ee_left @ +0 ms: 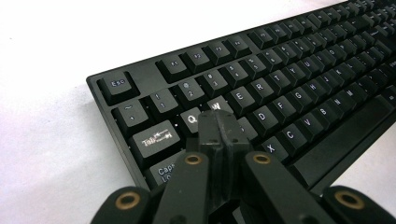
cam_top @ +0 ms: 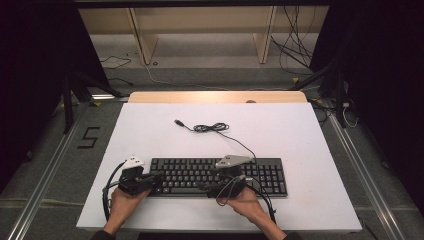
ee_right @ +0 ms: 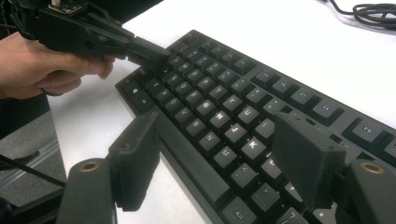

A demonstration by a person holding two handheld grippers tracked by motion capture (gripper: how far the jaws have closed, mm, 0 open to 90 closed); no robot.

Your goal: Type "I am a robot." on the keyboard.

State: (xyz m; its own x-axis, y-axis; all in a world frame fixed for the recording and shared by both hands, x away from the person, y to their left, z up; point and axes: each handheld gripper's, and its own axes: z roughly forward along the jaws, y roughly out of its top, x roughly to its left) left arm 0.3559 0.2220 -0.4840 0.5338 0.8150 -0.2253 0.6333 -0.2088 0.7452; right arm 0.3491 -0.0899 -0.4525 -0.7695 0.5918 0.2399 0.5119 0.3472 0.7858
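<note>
The flat black plastic keyboard [cam_top: 218, 176] lies on the white table top [cam_top: 300, 135], near its front edge, with its thin black cable [cam_top: 212, 128] coiled behind it. The left gripper [ee_left: 218, 122] has its jaws pressed together, the tip over the keys just below Q and W. The right gripper [ee_right: 219, 154] stands wide apart above the keyboard's right letter keys, holding nothing. Judging from this, the key pressing is under way; which keys remain I cannot tell.

White counter [cam_top: 150, 130], wood strip at far edge. On it: black keyboard [cam_top: 260, 175] near front, its coiled cable [cam_top: 212, 128] lying behind.
</note>
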